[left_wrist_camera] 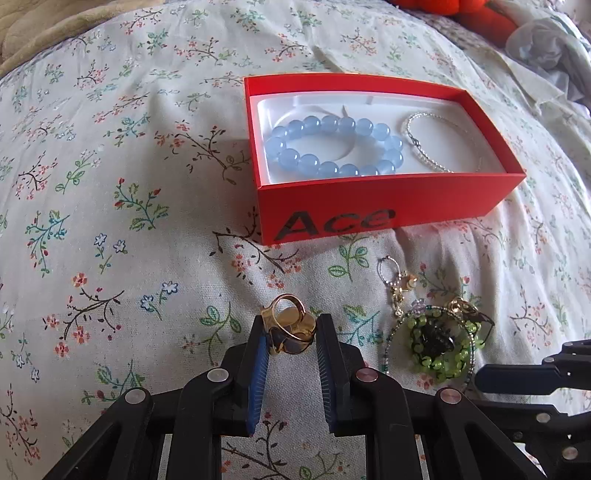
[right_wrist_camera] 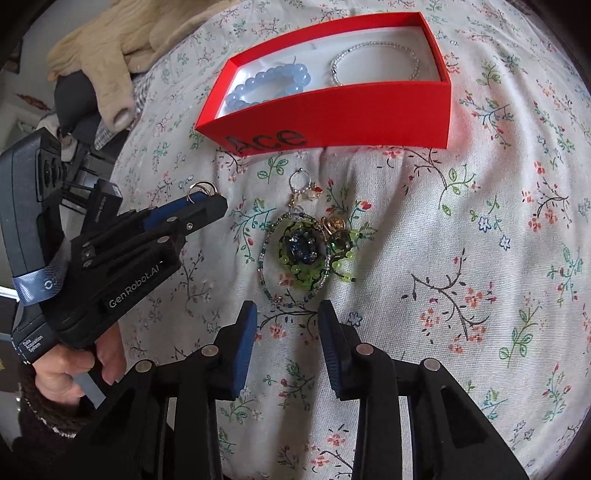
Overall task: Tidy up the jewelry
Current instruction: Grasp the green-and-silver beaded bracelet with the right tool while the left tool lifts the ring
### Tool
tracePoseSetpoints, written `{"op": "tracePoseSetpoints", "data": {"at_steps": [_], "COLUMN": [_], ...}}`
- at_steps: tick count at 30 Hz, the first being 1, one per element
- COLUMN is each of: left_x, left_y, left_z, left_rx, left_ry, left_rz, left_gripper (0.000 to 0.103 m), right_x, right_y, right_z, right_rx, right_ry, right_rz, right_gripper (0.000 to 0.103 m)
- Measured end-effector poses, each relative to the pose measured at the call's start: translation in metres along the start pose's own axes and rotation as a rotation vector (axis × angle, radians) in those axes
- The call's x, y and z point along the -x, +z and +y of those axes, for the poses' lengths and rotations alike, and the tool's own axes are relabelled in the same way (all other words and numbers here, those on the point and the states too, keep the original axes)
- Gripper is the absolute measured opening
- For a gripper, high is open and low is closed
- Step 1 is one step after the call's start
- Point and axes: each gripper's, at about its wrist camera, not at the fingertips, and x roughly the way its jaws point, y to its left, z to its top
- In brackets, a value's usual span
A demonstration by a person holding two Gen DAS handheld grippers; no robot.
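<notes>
My left gripper (left_wrist_camera: pixel 290 326) is shut on a gold ring (left_wrist_camera: pixel 288 326), held above the floral cloth in front of the red box (left_wrist_camera: pixel 388 199); it also shows from the side in the right wrist view (right_wrist_camera: pixel 207 199). The box (right_wrist_camera: pixel 332 110) holds a blue bead bracelet (left_wrist_camera: pixel 334 146) and a clear crystal bracelet (left_wrist_camera: pixel 428 147). A pile of green beaded jewelry (right_wrist_camera: pixel 306 251) with a small charm ring (right_wrist_camera: pixel 301 181) lies on the cloth. My right gripper (right_wrist_camera: pixel 286 314) is open and empty, just short of the pile.
A floral cloth (left_wrist_camera: pixel 110 184) covers the soft surface. A beige knit garment (right_wrist_camera: pixel 107 48) lies at the far left edge. An orange plush item (left_wrist_camera: pixel 454 7) and grey fabric (left_wrist_camera: pixel 546 48) lie behind the box.
</notes>
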Motion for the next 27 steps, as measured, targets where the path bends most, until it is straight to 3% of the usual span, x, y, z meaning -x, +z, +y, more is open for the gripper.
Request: {"op": "tracePoseSetpoints", "data": {"at_steps": [9, 17, 27], "left_x": [0.001, 0.002, 0.016], "left_y": [-0.003, -0.004, 0.0], "left_z": [0.0, 0.001, 0.003], "left_rx": [-0.006, -0.004, 0.011], "left_ry": [-0.002, -0.006, -0.023], "left_rz": [0.008, 0.012, -0.019], "left_gripper": [0.02, 0.02, 0.02], "right_x": [-0.012, -0.011, 0.017], "right_y": [0.004, -0.001, -0.001], "right_z": [-0.009, -0.002, 0.007], "right_rx": [-0.074, 0.001, 0.065], "right_ry": [0.013, -0.001, -0.01], "right_rz": [-0.01, -0.002, -0.08], "right_gripper": [0.023, 0.004, 0.003]}}
